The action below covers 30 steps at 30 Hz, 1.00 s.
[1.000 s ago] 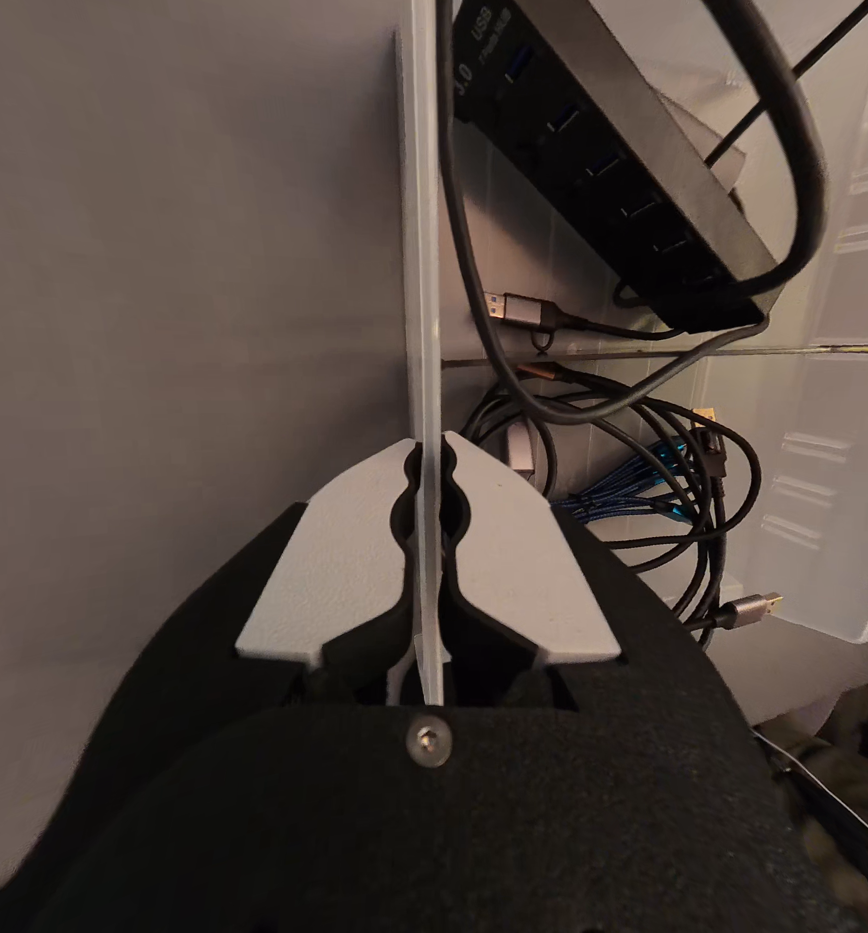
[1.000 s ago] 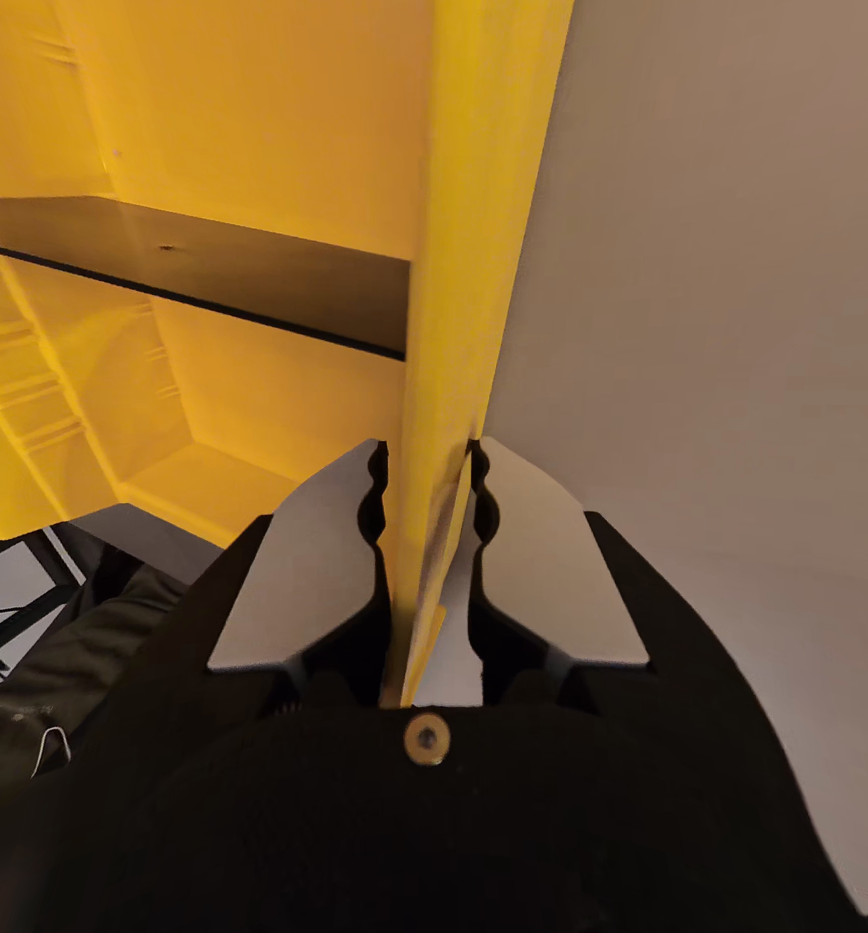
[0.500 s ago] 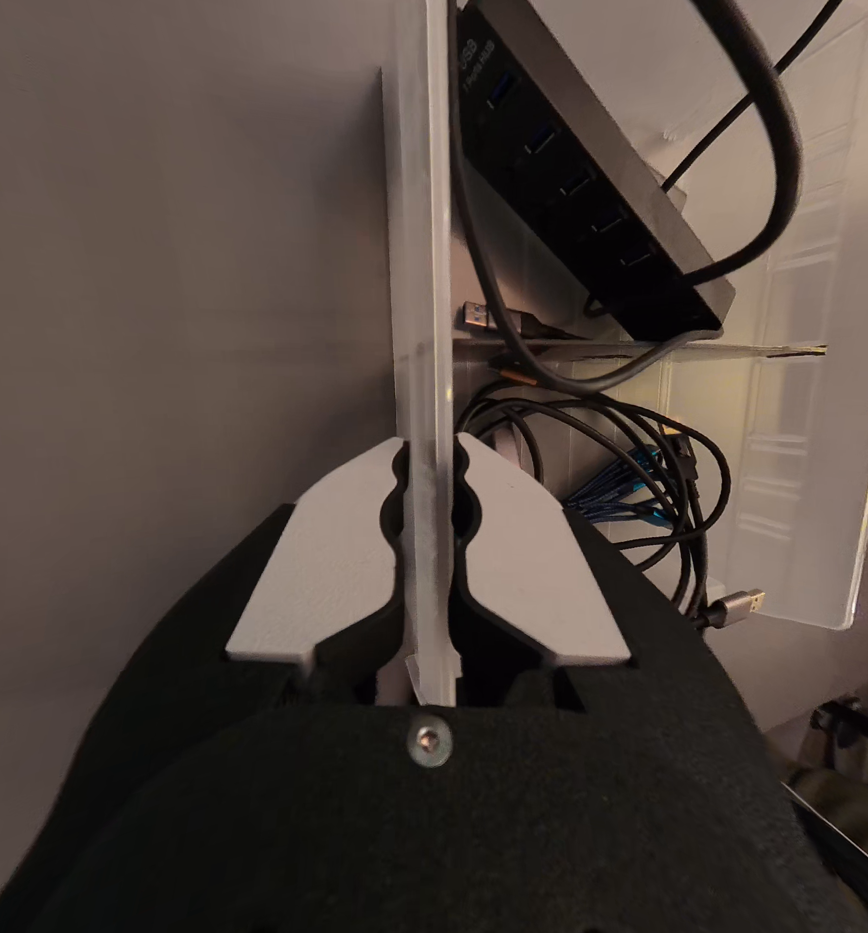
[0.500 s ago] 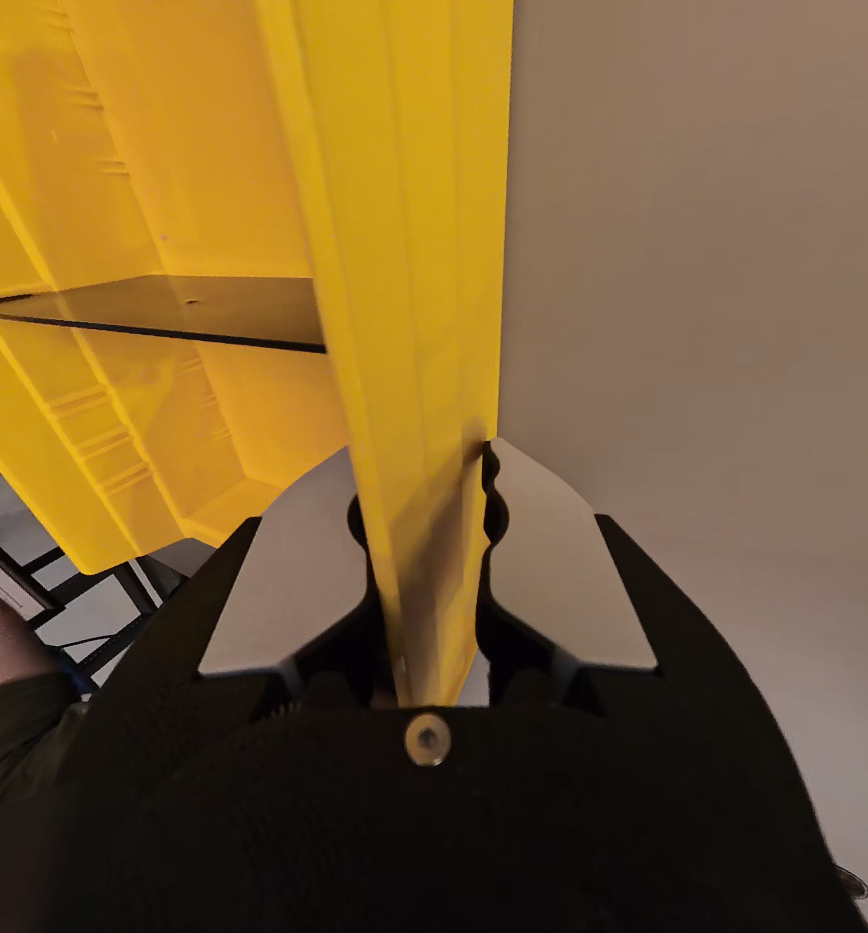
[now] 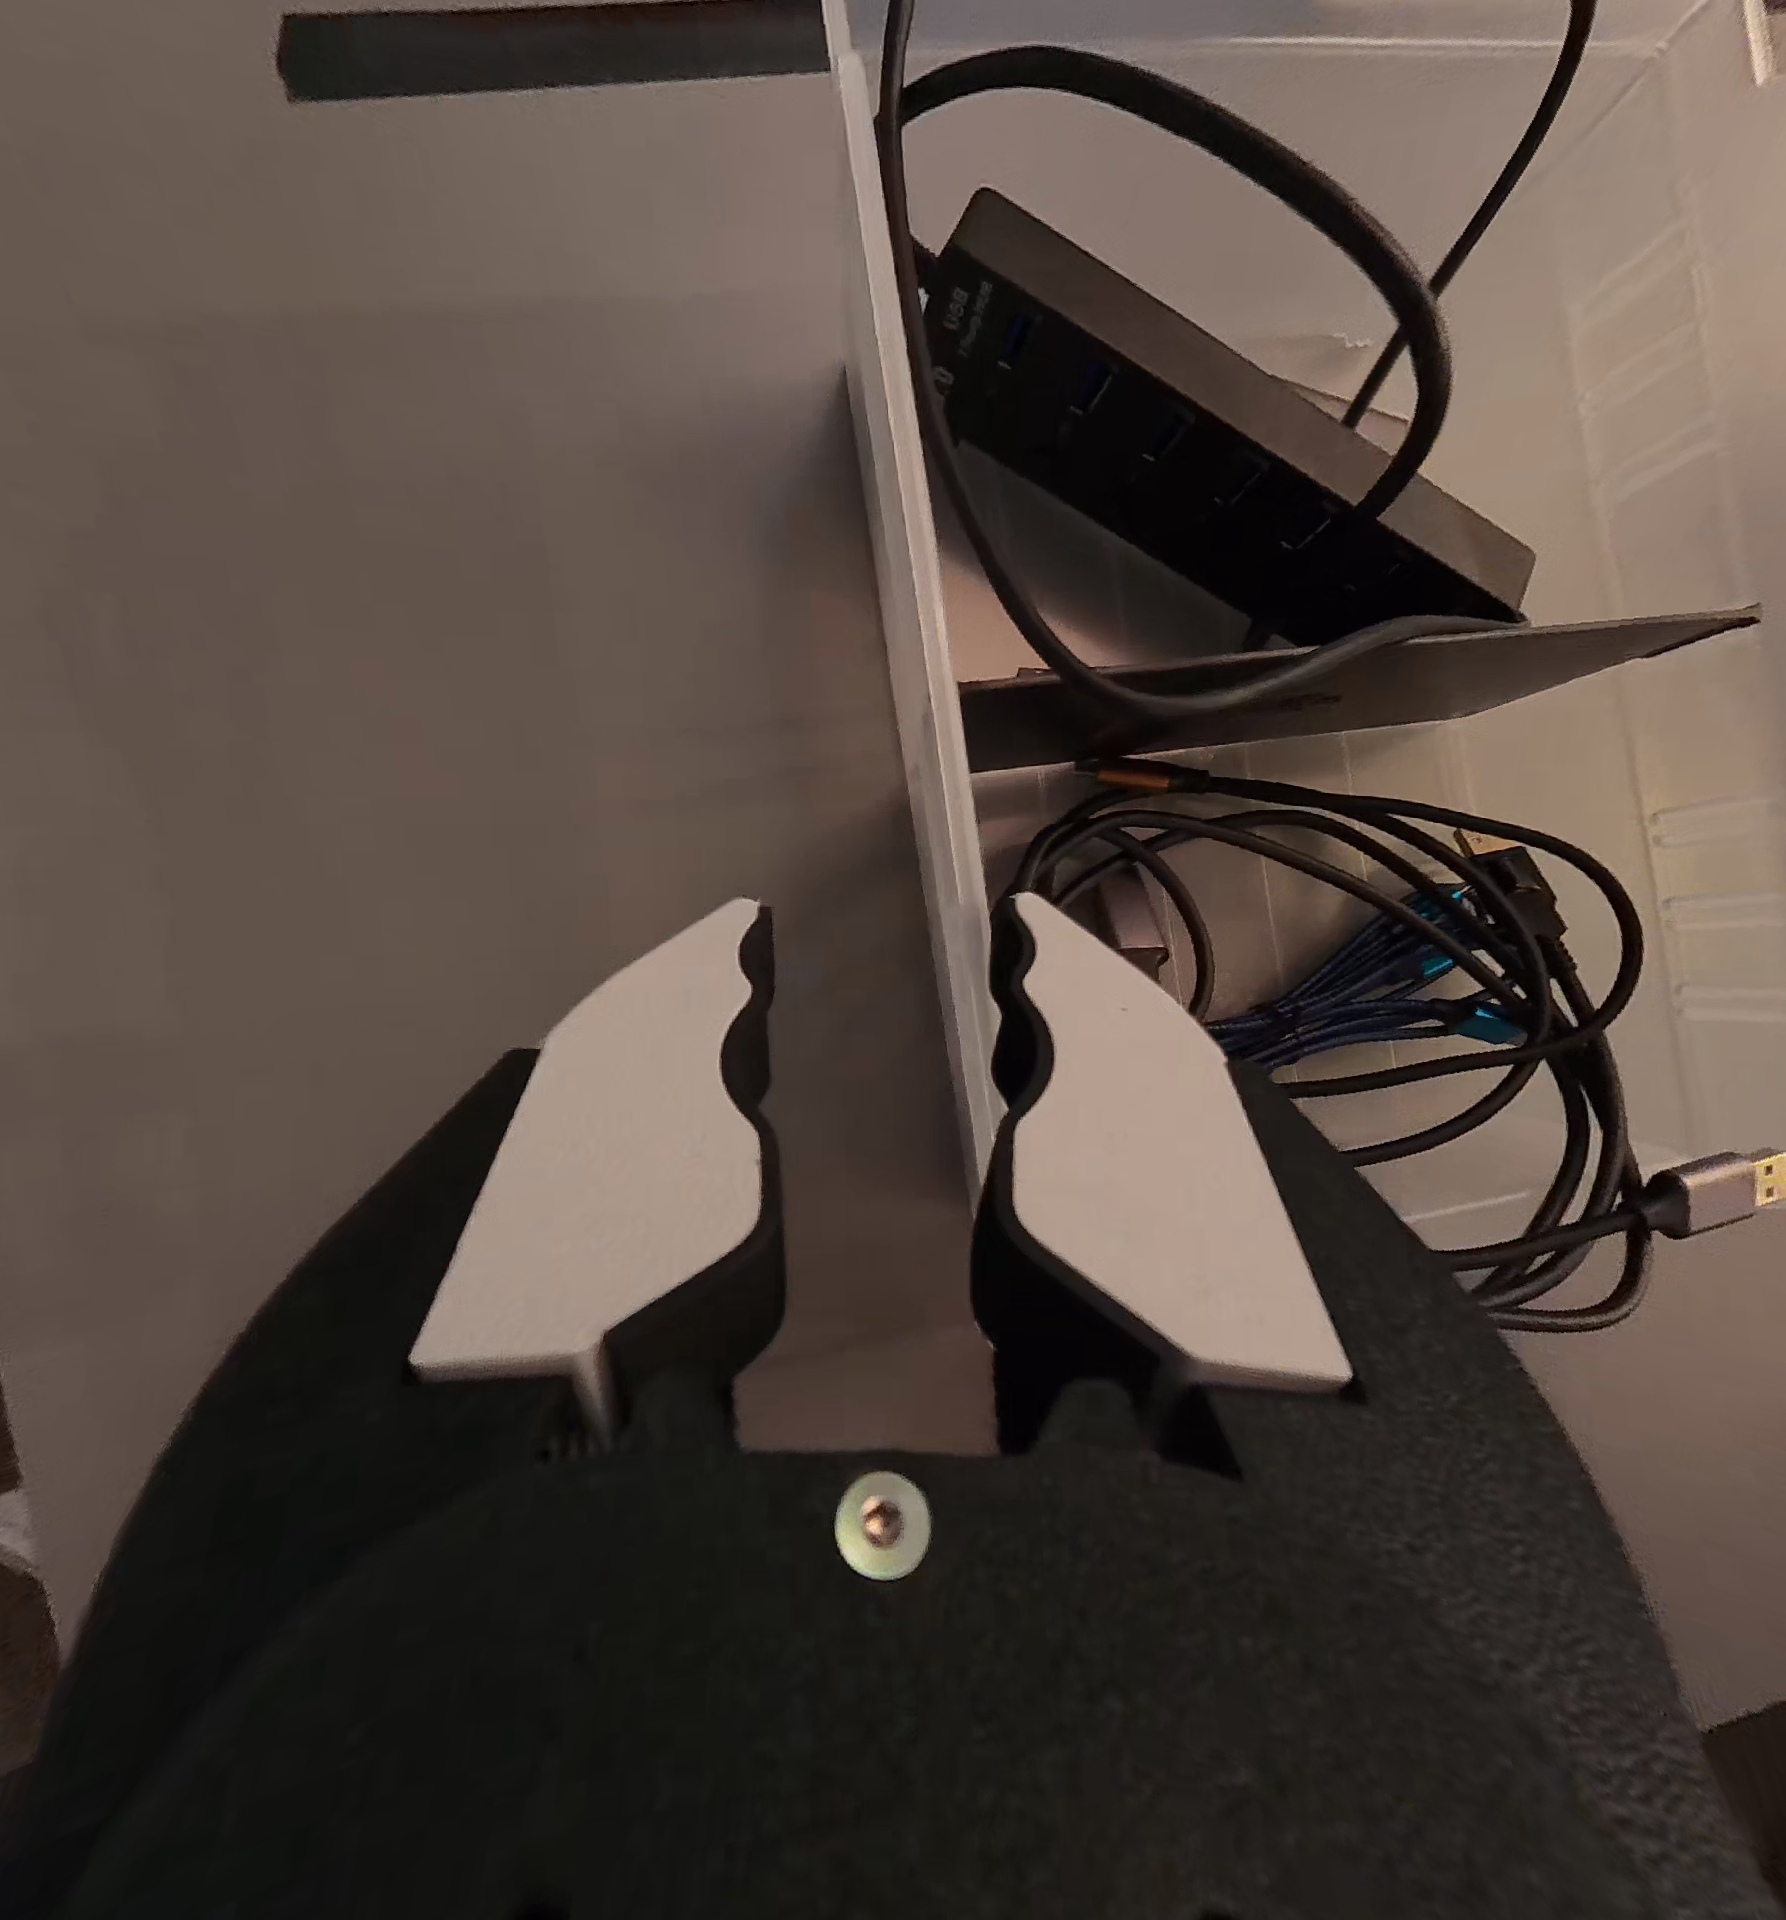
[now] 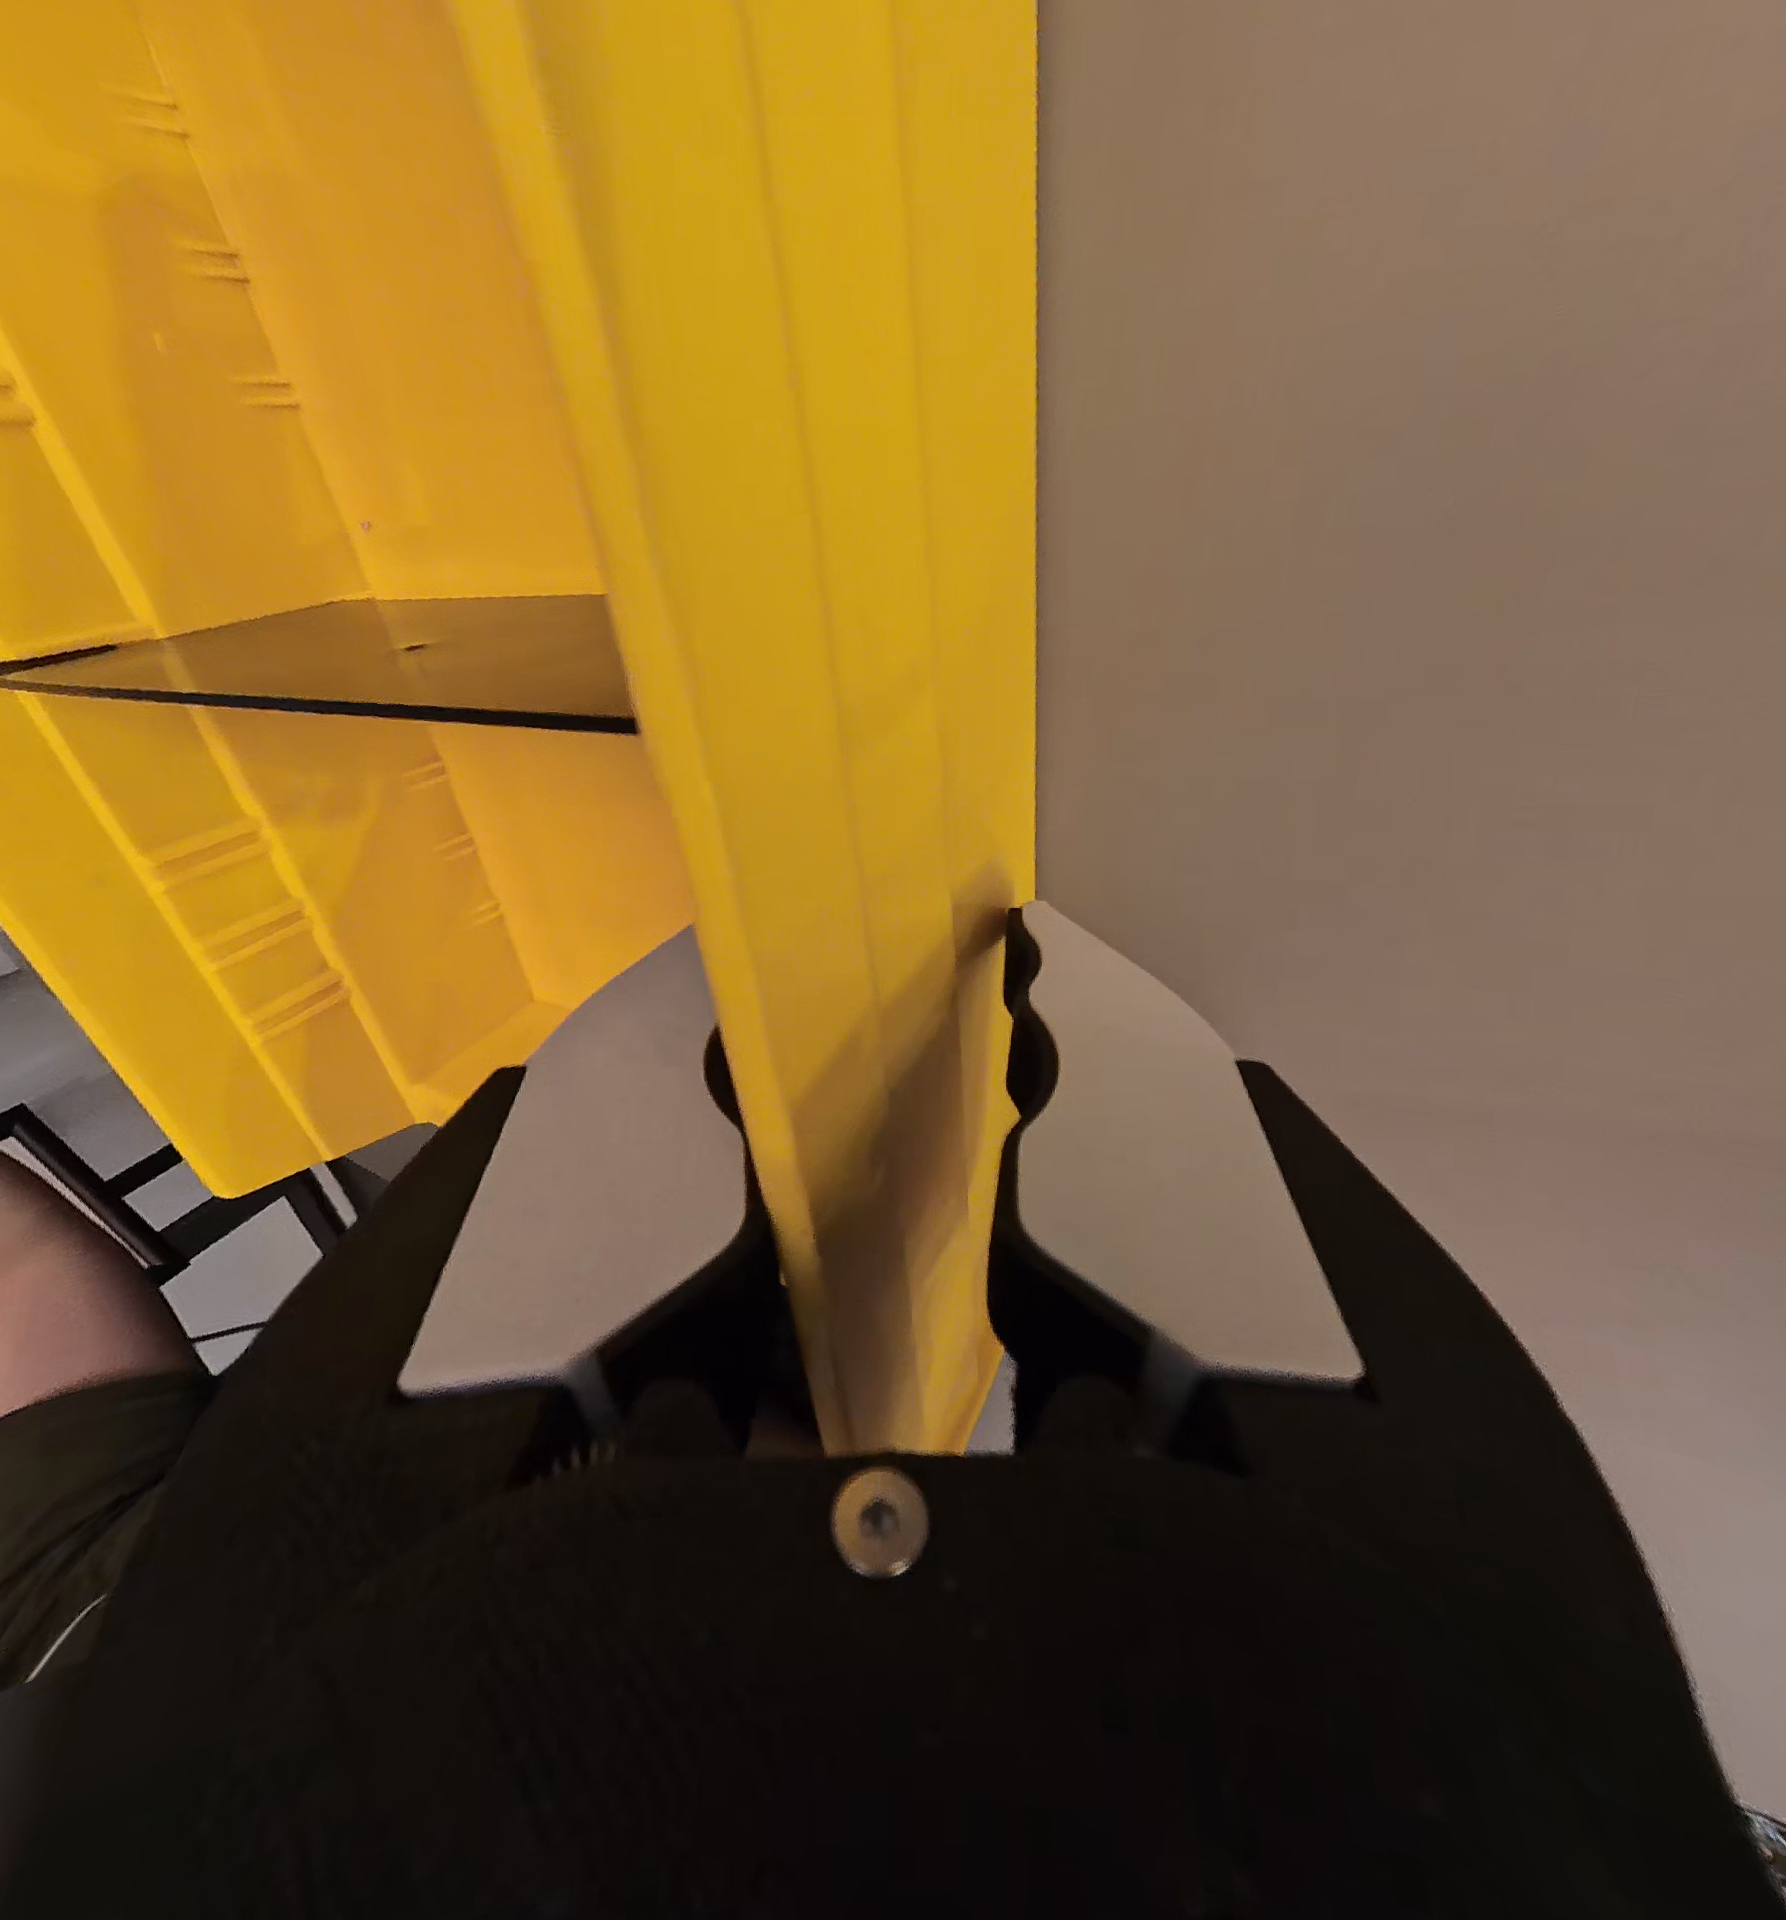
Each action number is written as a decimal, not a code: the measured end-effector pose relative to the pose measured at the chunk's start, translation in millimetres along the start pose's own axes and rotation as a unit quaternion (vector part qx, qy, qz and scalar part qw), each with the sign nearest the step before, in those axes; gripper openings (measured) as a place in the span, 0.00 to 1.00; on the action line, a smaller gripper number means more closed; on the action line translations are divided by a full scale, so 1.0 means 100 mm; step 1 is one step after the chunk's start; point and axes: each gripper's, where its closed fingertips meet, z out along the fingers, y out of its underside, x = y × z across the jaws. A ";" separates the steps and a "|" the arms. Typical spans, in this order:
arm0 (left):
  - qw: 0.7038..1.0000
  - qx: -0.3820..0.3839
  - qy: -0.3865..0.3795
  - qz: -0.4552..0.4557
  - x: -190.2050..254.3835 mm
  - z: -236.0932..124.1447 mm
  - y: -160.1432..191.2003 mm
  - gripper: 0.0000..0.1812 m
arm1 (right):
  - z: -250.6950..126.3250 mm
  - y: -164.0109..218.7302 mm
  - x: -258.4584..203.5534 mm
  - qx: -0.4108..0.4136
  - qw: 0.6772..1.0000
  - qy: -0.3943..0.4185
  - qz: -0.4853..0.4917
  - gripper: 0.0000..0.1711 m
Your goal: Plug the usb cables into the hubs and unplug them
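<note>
In the left wrist view my left gripper is open astride the side wall of a clear plastic bin. The wall stands close to the right finger, with a clear gap to the left one. Inside the bin a black USB hub leans in the far compartment, its own thick cable looping over it. Coiled black and blue USB cables lie in the near compartment, one silver plug sticking out. In the right wrist view my right gripper is open astride the yellow bin's wall.
A dark divider splits the clear bin. Another dark divider crosses the yellow bin. Grey table surface lies left of the clear bin and right of the yellow one. A person's hand is at the left edge. About 70 cm separates my left fingertips from my right. To the black USB hub: left tips about 15 cm, right tips about 55 cm. To the silver plug: left tips about 20 cm, right tips about 50 cm.
My left gripper was shut on the clear bin's wall and has opened wide, letting it go. My right gripper has opened further around the yellow wall. Both views have shifted.
</note>
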 end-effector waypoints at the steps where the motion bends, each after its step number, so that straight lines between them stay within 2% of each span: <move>1: 1.000 0.001 -0.001 0.002 0.00 -0.01 0.00 0.22 | 0.00 0.00 0.00 0.001 1.000 -0.002 -0.001 0.28; 7: 1.000 0.004 0.003 0.008 0.02 -0.01 0.02 0.22 | 0.01 0.01 0.00 -0.002 1.000 -0.002 0.001 0.28; 12: 1.000 0.003 0.003 0.009 0.02 -0.01 0.03 0.22 | 0.07 0.15 0.04 -0.044 0.999 0.024 0.009 0.31; 18: 1.000 0.001 -0.004 0.019 0.02 -0.02 0.03 0.22 | 0.00 0.23 -0.01 -0.044 0.999 -0.002 0.012 0.31; 25: 1.000 0.016 -0.008 0.024 0.04 -0.10 -0.05 0.23 | -0.25 0.34 -0.04 -0.004 1.000 -0.001 0.005 0.31; 30: 0.998 0.038 -0.006 0.045 0.11 -0.21 -0.12 0.25 | -0.55 0.37 -0.09 0.064 0.998 0.004 -0.001 0.30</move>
